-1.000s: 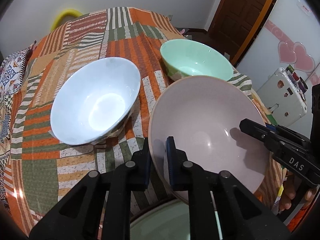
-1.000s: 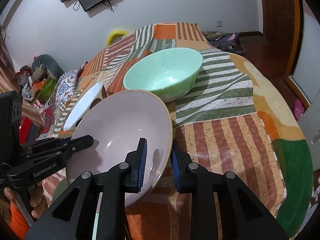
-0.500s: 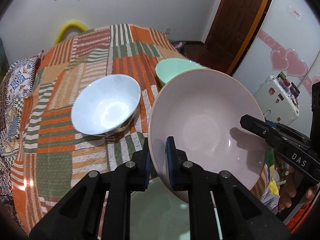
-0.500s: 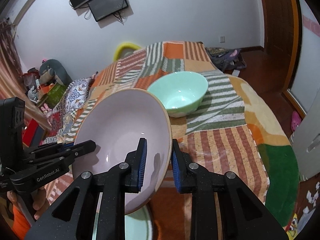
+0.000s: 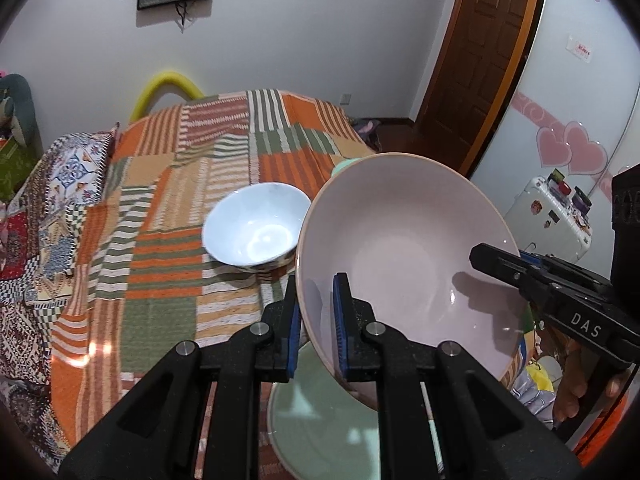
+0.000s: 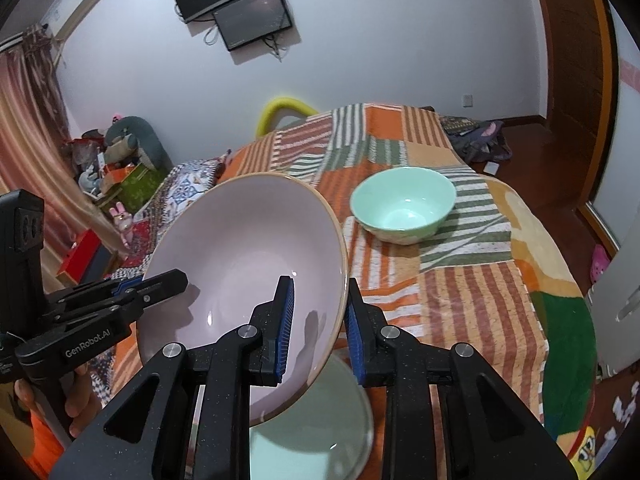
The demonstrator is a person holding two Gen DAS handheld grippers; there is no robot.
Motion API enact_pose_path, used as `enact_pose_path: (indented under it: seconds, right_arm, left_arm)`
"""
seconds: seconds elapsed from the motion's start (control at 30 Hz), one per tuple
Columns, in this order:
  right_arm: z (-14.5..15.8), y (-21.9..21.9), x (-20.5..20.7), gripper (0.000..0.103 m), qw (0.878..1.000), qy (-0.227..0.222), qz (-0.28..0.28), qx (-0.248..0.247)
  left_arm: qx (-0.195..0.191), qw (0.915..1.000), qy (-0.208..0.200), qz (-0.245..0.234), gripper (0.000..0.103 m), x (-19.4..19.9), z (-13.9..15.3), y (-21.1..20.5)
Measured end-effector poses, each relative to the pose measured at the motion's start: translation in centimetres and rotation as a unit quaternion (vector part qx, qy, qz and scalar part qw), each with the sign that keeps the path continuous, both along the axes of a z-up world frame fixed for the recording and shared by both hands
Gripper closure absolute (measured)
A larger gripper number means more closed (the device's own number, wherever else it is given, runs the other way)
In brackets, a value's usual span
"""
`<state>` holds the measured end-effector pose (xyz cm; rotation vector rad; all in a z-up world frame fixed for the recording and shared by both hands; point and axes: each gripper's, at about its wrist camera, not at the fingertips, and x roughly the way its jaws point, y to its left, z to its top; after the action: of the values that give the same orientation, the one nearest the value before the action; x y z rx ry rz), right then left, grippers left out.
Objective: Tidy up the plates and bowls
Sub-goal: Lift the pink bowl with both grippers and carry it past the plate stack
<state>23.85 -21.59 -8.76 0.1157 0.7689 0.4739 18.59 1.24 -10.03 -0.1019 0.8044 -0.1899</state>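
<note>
The pink bowl [image 5: 404, 248] was held tilted in the air above the bed, gripped from 2 sides. The left gripper [image 5: 317, 320] was clamped on its near-left rim, 1 pad inside and 1 outside. The right gripper [image 6: 318, 320] straddled the opposite rim; its jaws had just been opening a little, and in the right wrist view the inner pad stood off the bowl's wall, so contact was loose at best.

Directly under the pink bowl a pale green plate [image 5: 324, 412] lay near the bed's near edge, partly hidden by the bowl and both grippers. A white bowl [image 5: 256, 230] sat upright on the striped patchwork blanket [image 5: 168, 200] toward the middle. A mint green bowl [image 6: 404, 204] sat upright toward the right edge; in the left wrist view only a sliver of it showed behind the pink bowl's rim. A patterned pillow [image 5: 60, 200] lay along the left edge. 2 screens [image 6: 248, 4] hung on the far wall, approx. above a yellow hoop [image 5: 168, 88] behind the bed.

Vs. 1 s earlier: the pink bowl was raised well clear of the blanket, the other 2 bowls were seen farther away and smaller, and more of the plate was exposed.
</note>
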Motion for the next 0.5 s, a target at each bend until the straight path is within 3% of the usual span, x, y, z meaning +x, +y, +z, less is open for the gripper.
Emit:
enact_pose_path:
  seconds: [0.5]
  right_arm:
    - [0.7, 5.4, -2.5, 0.079, 0.998, -0.018, 0.053, -0.006]
  left_arm:
    - [0.011, 0.9983, -0.035, 0.046, 0.089, -5.9, 1.9, 5.9]
